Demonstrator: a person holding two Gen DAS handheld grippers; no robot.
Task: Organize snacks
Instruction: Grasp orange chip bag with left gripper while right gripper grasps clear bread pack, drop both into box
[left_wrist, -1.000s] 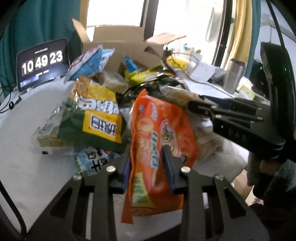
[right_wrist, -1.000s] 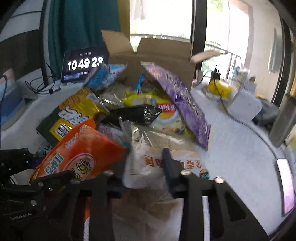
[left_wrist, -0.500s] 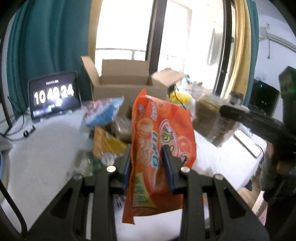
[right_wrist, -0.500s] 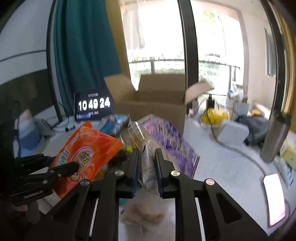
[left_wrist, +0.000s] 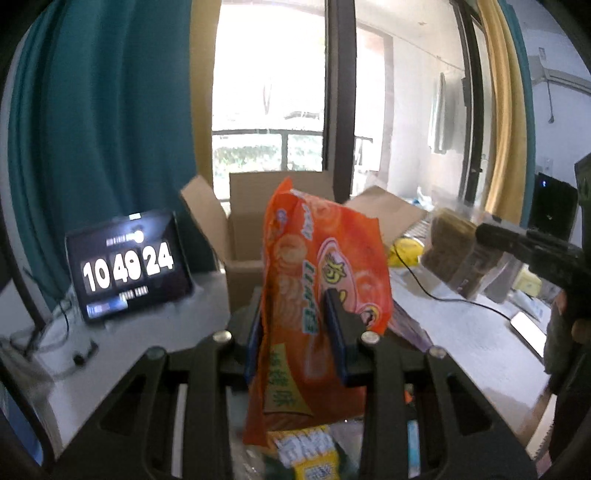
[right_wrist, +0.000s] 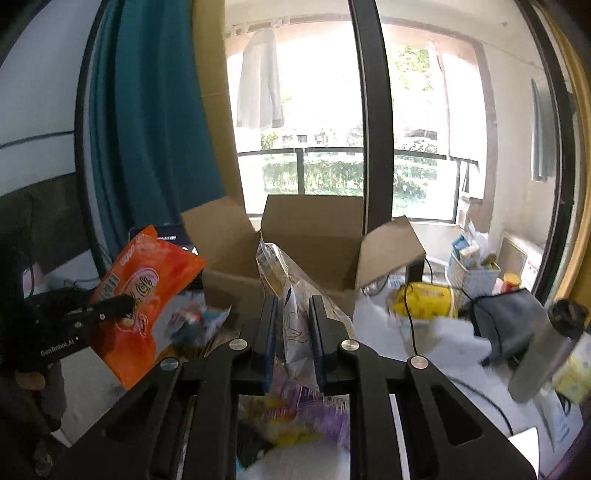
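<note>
The left claw pinches a shiny orange snack bag near its lower half, so the bag stands up tall between the 2 fingers and hangs free above the white counter. Holding it low like this keeps the puffy top from getting squashed, I think.

The right claw pinches a thin clear plastic snack bag by a flat part. Its 2 fingers sit very near each other because the bag is so thin there. In the left view this same bag shows brown food inside and hangs from the claw tip.

Both bags are up in the air, in front of the open brown cardboard box. The box has its flaps spread wide, so things can drop in from above. It looks like the place where the snacks go.

More snack bags lie low on the counter under the claws, a yellow and green packet and a purple packet among them. They look like they are waiting for their turn.

A black tablet clock stands to the left of the box, out of the way.
</note>
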